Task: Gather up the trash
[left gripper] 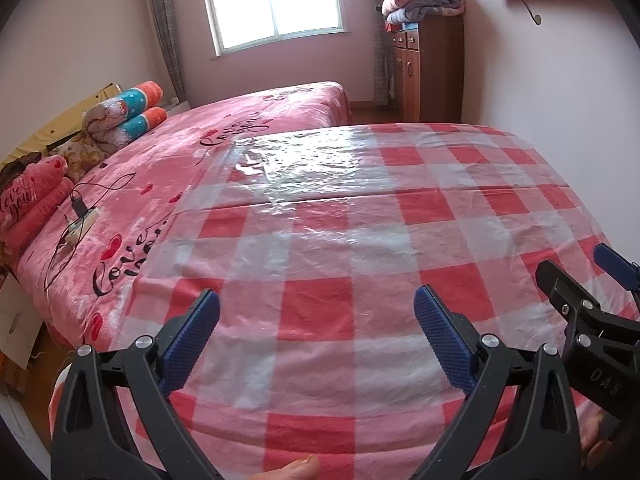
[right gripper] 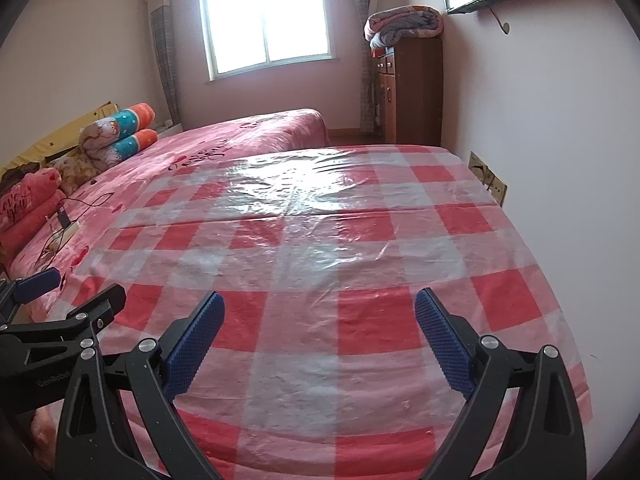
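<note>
A red-and-white checked plastic sheet [left gripper: 360, 240] lies spread flat over the near part of a pink bed; it also shows in the right wrist view [right gripper: 320, 248]. I see no loose trash on it. My left gripper [left gripper: 316, 304] is open and empty, held above the sheet's near edge. My right gripper [right gripper: 320, 304] is open and empty, held above the sheet beside the left one. The right gripper shows at the right edge of the left wrist view [left gripper: 576, 276], and the left gripper shows at the left edge of the right wrist view [right gripper: 76, 284].
A pink bedspread [left gripper: 168, 160] covers the bed to the left. A power strip with cables [left gripper: 82, 220] lies on it. Pillows and a rolled quilt [left gripper: 124, 116] lie at the far left. A wooden cabinet [left gripper: 428, 68] with folded blankets stands by the right wall. Wall sockets [right gripper: 488, 178] sit beside the sheet.
</note>
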Tool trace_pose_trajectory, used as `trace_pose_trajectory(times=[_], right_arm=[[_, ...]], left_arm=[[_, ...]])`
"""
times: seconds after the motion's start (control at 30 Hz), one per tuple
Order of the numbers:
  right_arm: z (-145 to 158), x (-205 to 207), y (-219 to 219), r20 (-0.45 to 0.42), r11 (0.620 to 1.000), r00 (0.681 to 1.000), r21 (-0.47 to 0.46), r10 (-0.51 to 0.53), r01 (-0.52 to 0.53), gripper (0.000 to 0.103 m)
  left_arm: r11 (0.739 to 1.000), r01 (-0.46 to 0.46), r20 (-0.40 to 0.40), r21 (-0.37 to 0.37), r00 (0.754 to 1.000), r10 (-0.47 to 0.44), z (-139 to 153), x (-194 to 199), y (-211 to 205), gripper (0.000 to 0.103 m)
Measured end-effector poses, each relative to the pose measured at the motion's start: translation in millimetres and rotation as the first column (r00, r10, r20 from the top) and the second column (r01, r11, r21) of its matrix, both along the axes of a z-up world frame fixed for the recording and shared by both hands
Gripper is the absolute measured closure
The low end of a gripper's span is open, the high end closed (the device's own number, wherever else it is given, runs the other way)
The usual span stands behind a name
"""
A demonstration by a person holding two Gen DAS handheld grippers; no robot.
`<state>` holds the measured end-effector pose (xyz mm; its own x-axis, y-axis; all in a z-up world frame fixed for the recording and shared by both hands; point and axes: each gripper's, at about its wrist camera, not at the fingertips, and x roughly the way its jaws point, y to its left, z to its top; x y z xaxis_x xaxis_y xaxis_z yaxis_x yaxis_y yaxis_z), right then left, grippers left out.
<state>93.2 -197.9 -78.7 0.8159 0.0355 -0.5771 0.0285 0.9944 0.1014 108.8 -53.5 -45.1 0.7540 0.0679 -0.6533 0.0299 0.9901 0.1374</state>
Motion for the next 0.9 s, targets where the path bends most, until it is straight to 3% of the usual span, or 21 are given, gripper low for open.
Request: trace_pose_trajectory(times=[0.9], right_arm=[[-6.8, 11.6, -17.7, -0.048, 1.000, 0.999, -0.010, -0.016, 0.015, 0.008]], left_arm=[[1.000, 0.020, -0.018, 0.002, 1.000, -0.020, -12.4, 15.6, -27.6, 0.005]])
